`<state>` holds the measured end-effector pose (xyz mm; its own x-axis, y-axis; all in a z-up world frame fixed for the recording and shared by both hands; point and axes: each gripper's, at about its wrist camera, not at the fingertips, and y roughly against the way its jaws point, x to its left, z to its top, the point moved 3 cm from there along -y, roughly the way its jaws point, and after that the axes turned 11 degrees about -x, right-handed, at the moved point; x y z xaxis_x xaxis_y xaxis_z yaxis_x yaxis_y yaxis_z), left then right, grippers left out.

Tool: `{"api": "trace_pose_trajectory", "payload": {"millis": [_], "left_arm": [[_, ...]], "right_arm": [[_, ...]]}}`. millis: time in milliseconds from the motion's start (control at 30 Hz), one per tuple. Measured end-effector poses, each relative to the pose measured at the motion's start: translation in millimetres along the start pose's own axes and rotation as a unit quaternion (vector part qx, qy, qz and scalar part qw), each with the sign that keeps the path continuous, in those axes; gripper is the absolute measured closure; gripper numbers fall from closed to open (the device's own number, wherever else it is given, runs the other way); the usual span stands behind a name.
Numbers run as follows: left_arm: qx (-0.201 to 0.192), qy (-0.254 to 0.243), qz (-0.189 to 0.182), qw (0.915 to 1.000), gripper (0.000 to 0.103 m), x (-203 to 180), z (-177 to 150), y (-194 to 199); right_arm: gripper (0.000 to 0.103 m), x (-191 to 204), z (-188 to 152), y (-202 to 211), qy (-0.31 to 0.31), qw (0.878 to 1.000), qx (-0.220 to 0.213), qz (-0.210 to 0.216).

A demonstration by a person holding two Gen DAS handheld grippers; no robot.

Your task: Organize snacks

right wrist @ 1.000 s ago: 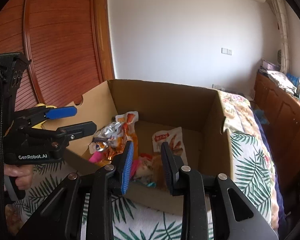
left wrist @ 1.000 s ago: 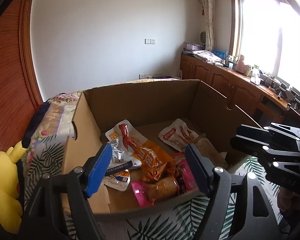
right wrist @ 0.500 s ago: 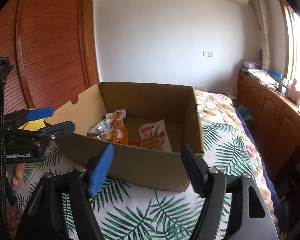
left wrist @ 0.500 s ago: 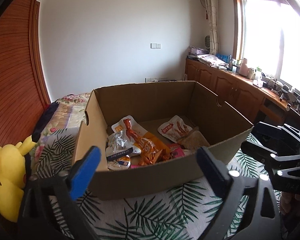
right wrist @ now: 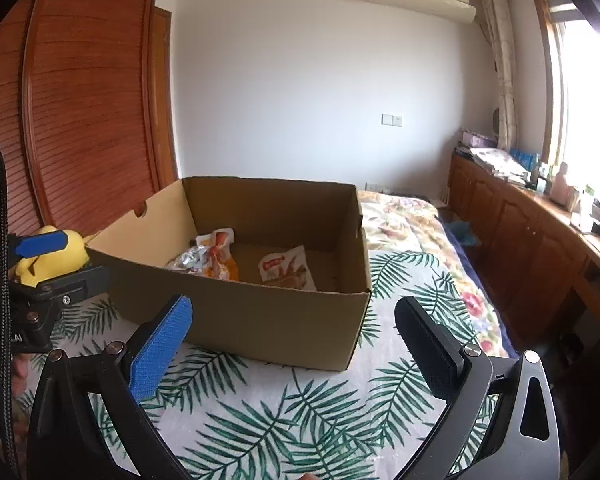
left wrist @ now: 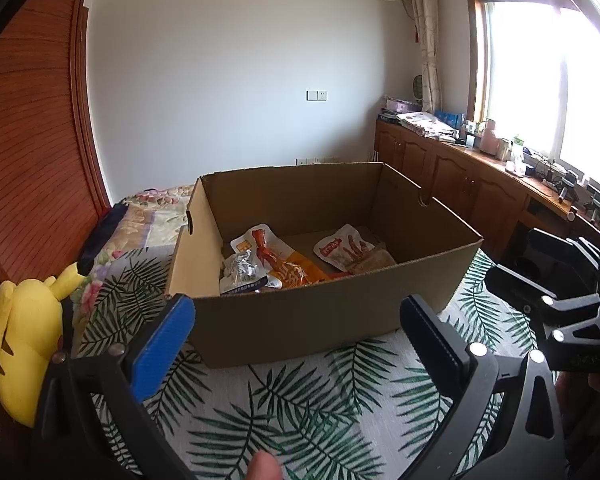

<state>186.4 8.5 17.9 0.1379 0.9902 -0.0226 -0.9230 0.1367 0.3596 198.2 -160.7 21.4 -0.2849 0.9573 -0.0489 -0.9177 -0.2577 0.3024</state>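
Note:
An open cardboard box (left wrist: 300,320) stands on a palm-leaf bedspread (left wrist: 300,408); it also shows in the right wrist view (right wrist: 268,320). Inside lie several snack packets: an orange one (left wrist: 296,270), a silvery one (left wrist: 240,268) and a white-and-red one (left wrist: 340,246), also seen from the right (right wrist: 284,268). My left gripper (left wrist: 296,340) is open and empty, held back in front of the box's near wall. My right gripper (right wrist: 292,340) is open and empty, in front of the box's near corner.
A yellow plush toy (left wrist: 24,340) lies left of the box by the wooden sliding doors (right wrist: 80,120). Wooden cabinets (left wrist: 460,184) with clutter run under the window on the right. A floral quilt (right wrist: 400,220) lies beyond the box.
Both grippers have pulled back out of and away from the box. The right gripper's jaws have opened wide. The snack packets stay in the box.

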Motion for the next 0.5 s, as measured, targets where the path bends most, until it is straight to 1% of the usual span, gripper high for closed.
{"api": "trace_pose_trajectory", "payload": {"millis": [67, 200, 267, 500], "left_arm": [[-0.006, -0.002, 0.006, 1.0000, 0.000, -1.4, -0.9, 9.0], [0.000, 0.001, 0.023, 0.9997, 0.000, -3.1, -6.4, 23.5], [-0.004, -0.001, 0.029, 0.9996, 0.000, -3.6, -9.6, 31.9], [-0.017, 0.006, 0.024, 0.9995, 0.000, -5.2, -14.5, 63.4]], "right_arm": [[0.000, 1.8, 0.3, 5.5, 0.001, 1.000, -0.002, -0.002], [0.000, 6.7, 0.8, 18.2, -0.002, 1.000, -0.007, 0.003], [0.000, 10.0, 0.8, 26.4, -0.002, 1.000, -0.009, 0.007], [0.000, 18.4, 2.5, 55.9, -0.003, 1.000, -0.024, 0.007]]}}
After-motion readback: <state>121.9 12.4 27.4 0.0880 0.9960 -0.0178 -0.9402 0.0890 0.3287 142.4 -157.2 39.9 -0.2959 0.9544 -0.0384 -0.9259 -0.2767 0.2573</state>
